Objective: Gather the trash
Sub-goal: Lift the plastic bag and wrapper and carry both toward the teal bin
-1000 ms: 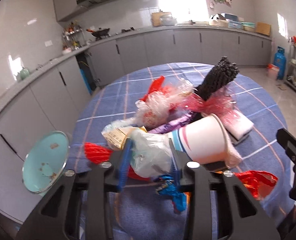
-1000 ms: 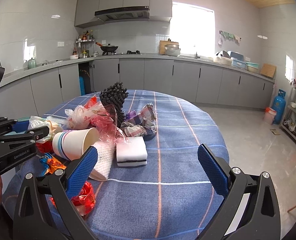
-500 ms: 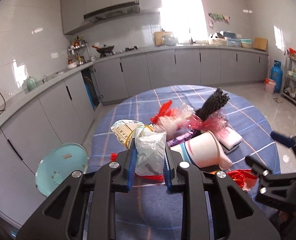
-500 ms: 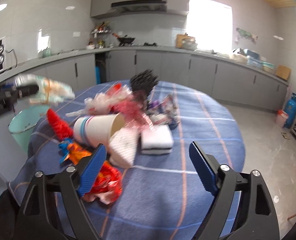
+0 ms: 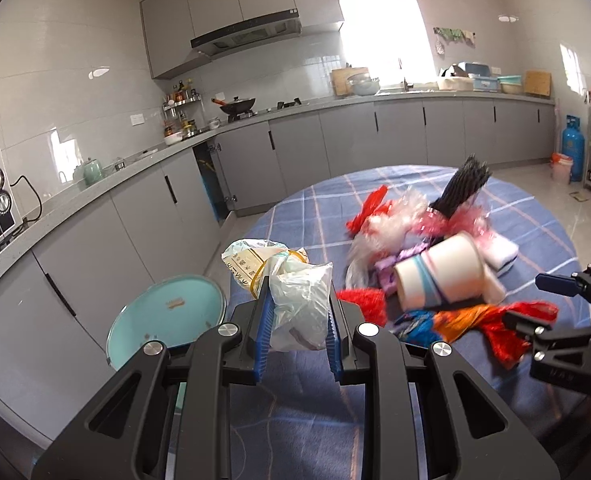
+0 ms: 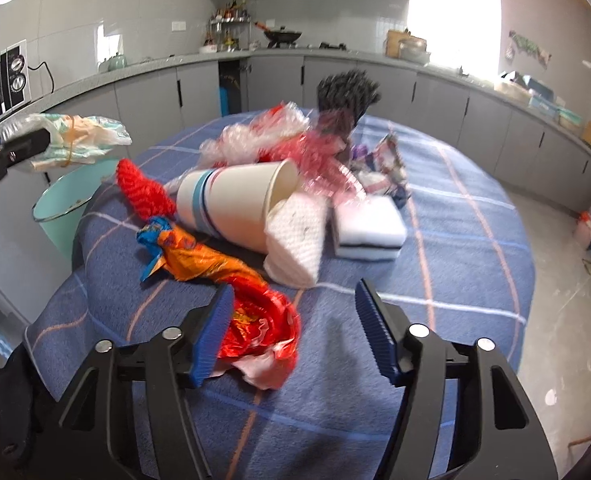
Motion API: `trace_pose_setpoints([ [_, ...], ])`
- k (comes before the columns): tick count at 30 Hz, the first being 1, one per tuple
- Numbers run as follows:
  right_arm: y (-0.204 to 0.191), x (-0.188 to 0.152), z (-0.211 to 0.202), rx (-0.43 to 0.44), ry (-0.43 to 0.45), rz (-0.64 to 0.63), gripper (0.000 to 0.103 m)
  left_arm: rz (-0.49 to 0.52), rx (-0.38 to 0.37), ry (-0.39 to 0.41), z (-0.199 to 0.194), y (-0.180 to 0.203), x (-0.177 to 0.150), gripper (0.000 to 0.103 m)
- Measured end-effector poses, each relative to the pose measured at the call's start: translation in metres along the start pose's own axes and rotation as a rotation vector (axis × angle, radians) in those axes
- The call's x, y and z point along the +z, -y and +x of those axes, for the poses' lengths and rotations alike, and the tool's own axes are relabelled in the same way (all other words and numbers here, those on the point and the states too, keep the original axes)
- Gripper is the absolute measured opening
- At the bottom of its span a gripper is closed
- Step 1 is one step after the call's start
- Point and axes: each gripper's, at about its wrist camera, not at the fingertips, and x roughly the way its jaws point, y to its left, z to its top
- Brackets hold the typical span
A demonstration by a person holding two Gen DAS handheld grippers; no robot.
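Left gripper (image 5: 297, 334) clamped plastic bag (image 5: 295, 304), carried off tabletop's (image 6: 435, 208) left edge toward teal bin (image 5: 167, 316) | right gripper (image 6: 295, 332) jaws closing around red wrapper (image 6: 259, 320) at near edge, not yet pinched.

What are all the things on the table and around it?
table: one, blue checked cloth, centre
paper cup: one, white with blue stripes, on its side in the pile
white napkin: one, at the cup's mouth
sponge block: one, white, right of the cup
black mesh roll: one, sticking up at the back
red mesh piece: one, left of the cup
orange and blue wrapper: one, in front of the cup
red wrapper: one, crumpled, near edge
bin: one, teal, on the floor left of the table
plastic bag: one, whitish, held up
left gripper: shut on the bag
right gripper: closing around the red wrapper
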Motion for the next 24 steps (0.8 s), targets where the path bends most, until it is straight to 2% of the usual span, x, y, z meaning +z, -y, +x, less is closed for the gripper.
trace_pose_setpoints([
  [4, -0.001, -0.004, 0.005, 0.044, -0.032, 0.002, 0.050, 0.006, 0.019, -0.012, 0.007, 0.001, -0.010, 0.024],
  [8, -0.007, -0.005, 0.005, 0.074, -0.037, -0.017, 0.030, 0.009, 0.035, -0.004, 0.008, -0.001, -0.014, 0.024],
  [14, -0.010, -0.001, -0.004, 0.091, -0.019, -0.036, 0.013, 0.013, 0.049, 0.008, 0.005, -0.003, -0.015, 0.024],
  [24, -0.012, 0.008, -0.021, 0.142, 0.023, -0.043, 0.009, 0.005, 0.049, 0.020, 0.001, -0.008, -0.008, 0.024],
])
